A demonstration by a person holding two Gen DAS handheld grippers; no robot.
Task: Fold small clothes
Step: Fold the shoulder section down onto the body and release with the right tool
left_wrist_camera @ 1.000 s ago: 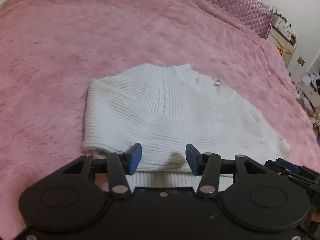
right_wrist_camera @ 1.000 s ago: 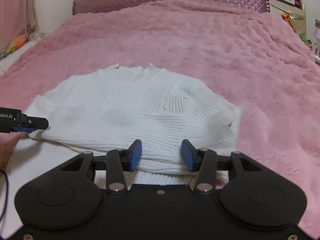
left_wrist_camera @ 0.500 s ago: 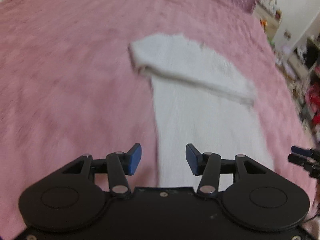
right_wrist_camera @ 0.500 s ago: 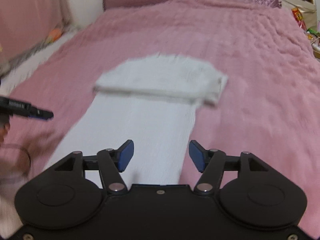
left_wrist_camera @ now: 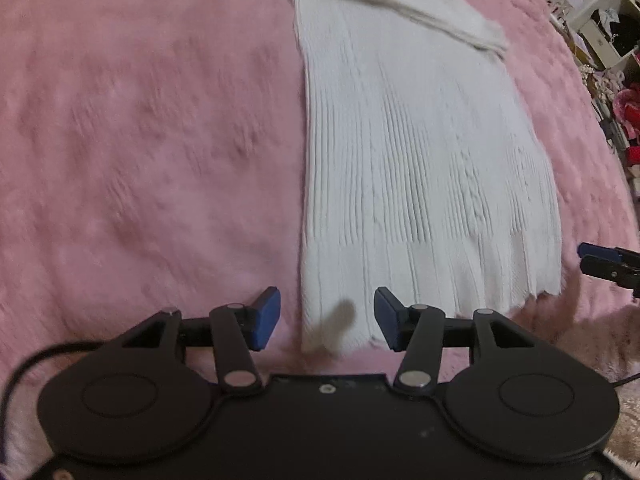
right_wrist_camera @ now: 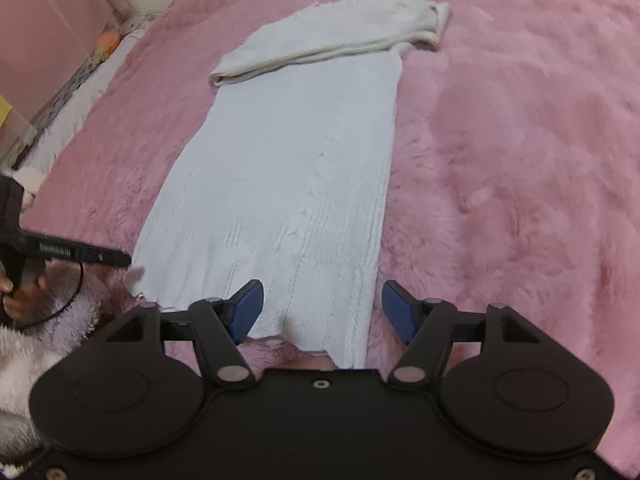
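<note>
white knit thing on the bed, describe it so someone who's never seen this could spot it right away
A fluffy pink blanket covers the whole bed. On it lies a white ribbed knit garment, stretched out long, its far end folded back over itself into a thick band. It is the only white, ribbed item on the pink fur.

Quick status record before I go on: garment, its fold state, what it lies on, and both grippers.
garment: white knit sweater, ribbed
fold state: top part folded over as a band at the far end; long body lies flat, hem nearest the cameras
surface: pink plush blanket
left gripper: open, over the hem's left corner, nothing pinched
right gripper: open, jaws have just been opening; hem's right corner lies between the fingers, not pressed
other: fluffy pale sleeve at lower left of right wrist view
</note>
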